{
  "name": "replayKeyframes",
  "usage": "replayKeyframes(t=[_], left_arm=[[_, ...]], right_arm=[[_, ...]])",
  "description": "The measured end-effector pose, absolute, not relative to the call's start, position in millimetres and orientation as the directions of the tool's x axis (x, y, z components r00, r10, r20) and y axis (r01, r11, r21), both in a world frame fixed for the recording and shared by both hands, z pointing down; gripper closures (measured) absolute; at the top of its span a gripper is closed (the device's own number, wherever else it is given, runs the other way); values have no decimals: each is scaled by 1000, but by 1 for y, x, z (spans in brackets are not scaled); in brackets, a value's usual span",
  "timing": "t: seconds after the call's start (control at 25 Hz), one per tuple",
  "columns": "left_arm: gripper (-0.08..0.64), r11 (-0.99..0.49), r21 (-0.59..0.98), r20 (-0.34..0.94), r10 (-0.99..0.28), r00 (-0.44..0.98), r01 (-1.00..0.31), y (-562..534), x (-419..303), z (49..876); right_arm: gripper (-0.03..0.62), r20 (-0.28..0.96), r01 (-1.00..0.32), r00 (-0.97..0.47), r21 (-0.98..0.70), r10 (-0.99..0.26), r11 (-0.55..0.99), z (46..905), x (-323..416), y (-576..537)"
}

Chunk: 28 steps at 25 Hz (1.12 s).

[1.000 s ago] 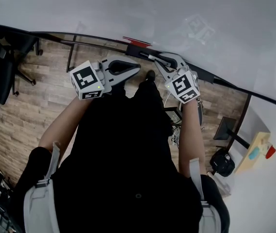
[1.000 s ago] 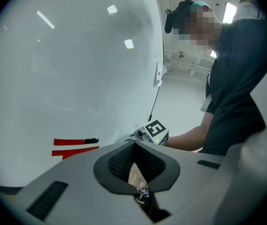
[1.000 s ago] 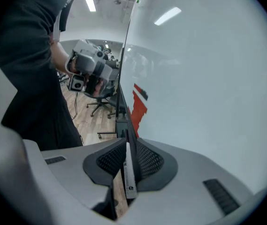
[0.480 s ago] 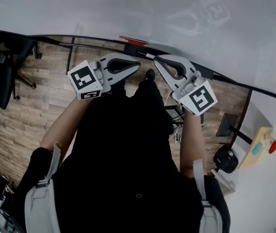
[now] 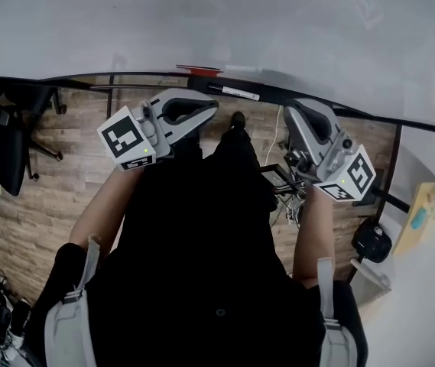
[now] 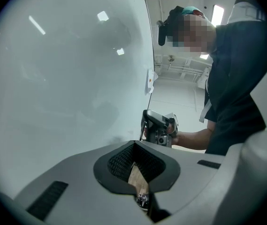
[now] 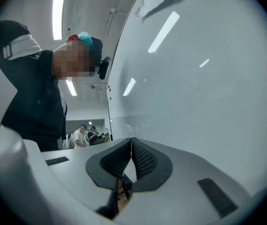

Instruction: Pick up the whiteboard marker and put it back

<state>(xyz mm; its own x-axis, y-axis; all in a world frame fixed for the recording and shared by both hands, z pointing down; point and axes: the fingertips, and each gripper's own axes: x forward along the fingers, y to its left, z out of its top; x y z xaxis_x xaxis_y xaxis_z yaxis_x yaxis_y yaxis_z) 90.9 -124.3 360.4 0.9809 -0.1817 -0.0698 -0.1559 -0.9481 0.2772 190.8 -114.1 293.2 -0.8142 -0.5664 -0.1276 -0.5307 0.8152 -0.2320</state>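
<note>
Whiteboard (image 5: 278,29) ledge (image 5: 274,98) holds the marker (image 5: 234,92), and your left gripper (image 5: 214,110) and right gripper (image 5: 290,115) are closed on nothing, so you look finished.

A whiteboard (image 5: 240,21) fills the top of the head view. A black marker (image 5: 234,92) with a white label lies on the dark ledge (image 5: 370,115) along the board's lower edge, near a red thing (image 5: 199,70) (too small to identify). The left gripper (image 5: 214,107) points toward the ledge, just below the marker. The right gripper (image 5: 292,110) is to the marker's right, apart from it. Both grippers' tips are together. Wooden floor (image 5: 64,167) lies below.
</note>
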Motion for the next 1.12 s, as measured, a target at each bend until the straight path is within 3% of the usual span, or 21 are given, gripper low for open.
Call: replayKeyframes(t=[0.24, 0.72, 1.12], left_arm=[[548, -956, 266, -64, -143, 988, -121, -120, 99, 356], [548, -969, 245, -97, -46, 994, -21, -100, 127, 340], [548, -965, 242, -98, -130, 987, -103, -92, 133, 328]], right_arm=[[572, -224, -552, -761, -270, -609, 789, 271, 217, -91], [573, -207, -565, -760, -259, -616, 783, 280, 212, -64], [573, -180, -499, -815, -267, -551, 825, 283, 222, -58]])
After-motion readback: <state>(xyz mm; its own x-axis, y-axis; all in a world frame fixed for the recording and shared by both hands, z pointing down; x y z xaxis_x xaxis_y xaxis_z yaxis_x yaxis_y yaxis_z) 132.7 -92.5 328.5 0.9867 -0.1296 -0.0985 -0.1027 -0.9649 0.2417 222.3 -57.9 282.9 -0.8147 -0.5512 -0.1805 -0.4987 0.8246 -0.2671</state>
